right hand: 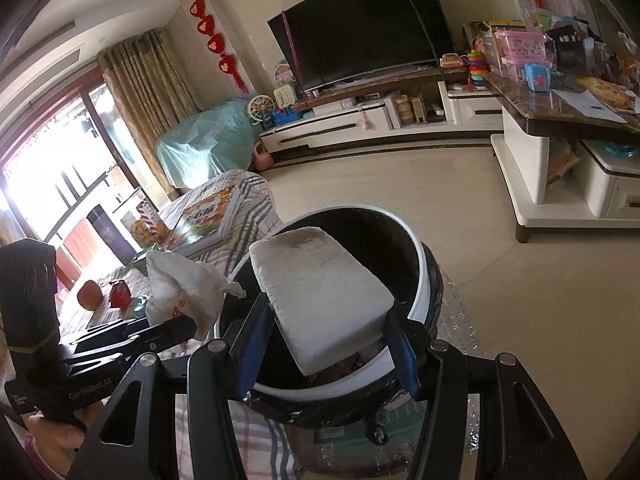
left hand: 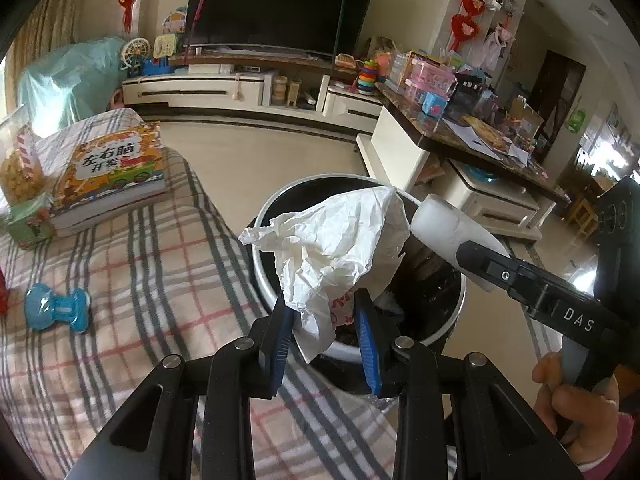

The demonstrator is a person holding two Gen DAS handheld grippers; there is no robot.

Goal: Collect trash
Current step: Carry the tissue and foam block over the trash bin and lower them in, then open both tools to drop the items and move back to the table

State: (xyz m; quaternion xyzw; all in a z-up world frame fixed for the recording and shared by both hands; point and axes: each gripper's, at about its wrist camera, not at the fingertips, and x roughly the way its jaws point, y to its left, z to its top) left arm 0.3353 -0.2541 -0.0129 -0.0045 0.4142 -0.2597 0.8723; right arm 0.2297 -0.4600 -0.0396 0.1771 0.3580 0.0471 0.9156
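Both pieces of trash are poised over the bin [right hand: 416, 264]. The left gripper [left hand: 324, 336] pinches a crumpled white paper wrapper [left hand: 336, 248] above the black-lined opening; the right gripper [right hand: 324, 344] clamps a white foam block [right hand: 320, 292] over the same rim. Judged best: centre each piece over the opening before spreading the fingers, so that the light paper cannot drift onto the checked blanket [left hand: 160, 280].

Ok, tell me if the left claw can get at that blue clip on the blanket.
Probably not yet: the left claw is shut on crumpled paper over the bin. The blue clip itself lies unobstructed.
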